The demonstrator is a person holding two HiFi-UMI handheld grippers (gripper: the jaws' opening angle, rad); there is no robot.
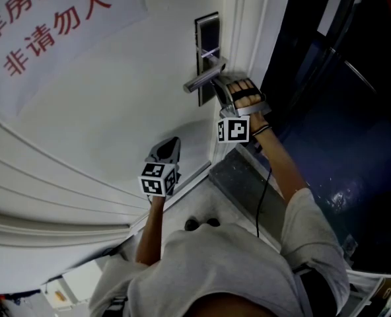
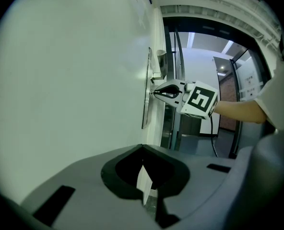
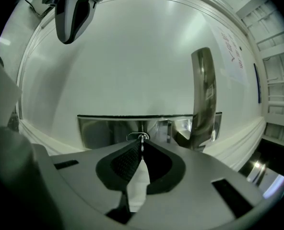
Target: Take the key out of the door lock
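key (image 3: 142, 139) in lock (image 3: 106, 131), clamped by right gripper (image 3: 141, 146)

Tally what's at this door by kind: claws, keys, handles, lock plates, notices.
Claws: 2, left claw and right claw
Key: 1
Door handle: 1
Lock plate: 1
Notice: 1
Total: 6

The key (image 3: 142, 138) is mostly hidden, seemingly pinched between the right gripper's (image 3: 141, 145) fingers (image 3: 125, 161).

Right tongs (image 1: 216, 86) held level, jaws pinched together, left tongs (image 1: 173, 142) lower, closed, both arms extended
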